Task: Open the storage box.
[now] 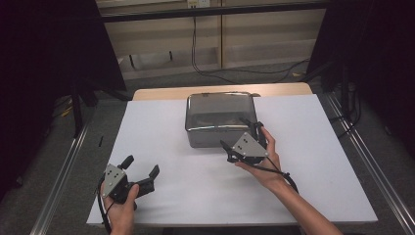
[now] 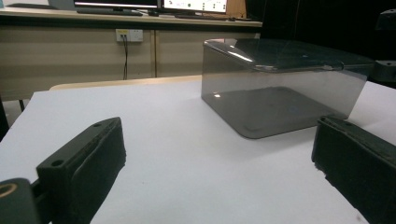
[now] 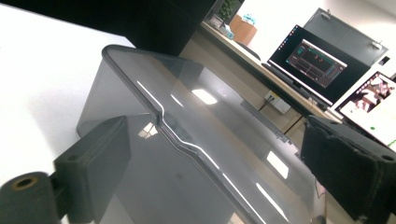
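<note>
Smoky plastic box (image 1: 220, 119) mid-desk looks light, stiff, slick; right gripper (image 1: 243, 140), jaws wide, at its lid rim, the best hold.

A smoky, see-through plastic box (image 1: 220, 119) is showing a glossy, smooth lid that is catching reflections. It is sitting on a matt white sheet (image 1: 161, 137) covering a pale wooden table (image 1: 161, 93).
</note>
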Available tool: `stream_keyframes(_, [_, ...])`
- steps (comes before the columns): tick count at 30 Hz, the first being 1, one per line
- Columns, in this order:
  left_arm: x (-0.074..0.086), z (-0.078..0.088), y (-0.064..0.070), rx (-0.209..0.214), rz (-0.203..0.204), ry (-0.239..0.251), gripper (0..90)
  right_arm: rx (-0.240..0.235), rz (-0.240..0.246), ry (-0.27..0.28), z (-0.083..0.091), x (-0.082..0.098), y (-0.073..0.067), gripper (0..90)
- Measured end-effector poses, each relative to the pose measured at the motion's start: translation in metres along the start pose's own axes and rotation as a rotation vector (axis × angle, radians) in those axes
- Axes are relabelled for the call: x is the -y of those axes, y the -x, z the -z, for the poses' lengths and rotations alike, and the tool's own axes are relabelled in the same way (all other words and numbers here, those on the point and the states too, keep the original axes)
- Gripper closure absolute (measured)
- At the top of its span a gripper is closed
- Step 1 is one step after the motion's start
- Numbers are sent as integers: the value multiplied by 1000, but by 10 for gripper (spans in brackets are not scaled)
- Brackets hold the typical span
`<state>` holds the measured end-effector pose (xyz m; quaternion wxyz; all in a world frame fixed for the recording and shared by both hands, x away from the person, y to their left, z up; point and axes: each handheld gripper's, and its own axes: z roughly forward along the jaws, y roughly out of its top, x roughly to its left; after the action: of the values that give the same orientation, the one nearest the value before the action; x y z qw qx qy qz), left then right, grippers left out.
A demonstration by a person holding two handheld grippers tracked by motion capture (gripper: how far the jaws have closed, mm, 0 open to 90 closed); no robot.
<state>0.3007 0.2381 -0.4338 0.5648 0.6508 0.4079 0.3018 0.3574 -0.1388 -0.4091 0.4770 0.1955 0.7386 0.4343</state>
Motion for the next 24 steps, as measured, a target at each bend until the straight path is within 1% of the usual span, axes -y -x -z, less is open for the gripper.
stream_keyframes(1, [0, 0, 0, 0, 0, -1, 28, 0, 0, 0, 0, 0, 0, 94])
stream_keyframes(2, [0, 0, -1, 0, 3, -3, 28, 11, 67, -16, -3, 0, -2, 103])
stream_keyframes(3, [0, 0, -1, 0, 3, -3, 28, 11, 67, -16, -3, 0, -2, 103])
stream_keyframes(5, [1, 0, -2, -6, 11, -4, 28, 12, 108, -24, -5, -2, -4, 125])
stream_keyframes(6, [1, 0, -3, -9, 10, -5, 28, 19, 141, -30, -5, -3, -4, 129])
stream_keyframes(7, [1, 0, -3, -10, 8, -5, 28, 19, 141, -30, -5, -3, -4, 129])
stream_keyframes(9, [1, 0, -3, -9, 8, -7, 28, 31, 203, -51, -6, -4, -7, 144])
stream_keyframes(10, [1, 0, -3, -9, 4, -8, 28, 33, 217, -63, -7, -5, -8, 148])
stream_keyframes(11, [1, -1, -2, -5, 6, -5, 28, 34, 255, -85, -8, -7, -9, 172])
stream_keyframes(12, [1, -1, -2, -5, 6, -5, 28, 41, 285, -87, -9, -8, -10, 186])
stream_keyframes(13, [1, -1, -2, -2, 12, -6, 28, 41, 285, -87, -9, -8, -10, 186])
stream_keyframes(14, [1, -1, -3, -3, 11, -7, 28, 46, 352, -99, -10, -9, -13, 206])
stream_keyframes(16, [1, -1, -3, -4, 1, -9, 28, 51, 419, -104, -11, -10, -15, 229])
stream_keyframes(17, [1, -1, -3, -6, -4, -6, 28, 51, 419, -104, -11, -10, -15, 229])
stream_keyframes(20, [0, 0, -2, -6, -8, -6, 28, 52, 472, -110, -13, -11, -19, 259])
stream_keyframes(21, [0, 0, -2, -4, -10, -8, 28, 49, 483, -113, -13, -12, -20, 285])
stream_keyframes(22, [0, -1, -2, -4, -11, -9, 28, 53, 506, -116, -13, -12, -21, 301])
stream_keyframes(23, [0, -1, -2, -5, -10, -8, 28, 59, 529, -117, -14, -12, -22, 313])
stream_keyframes(24, [0, -1, -1, -9, -31, -8, 28, 66, 584, -122, -15, -12, -24, 364])
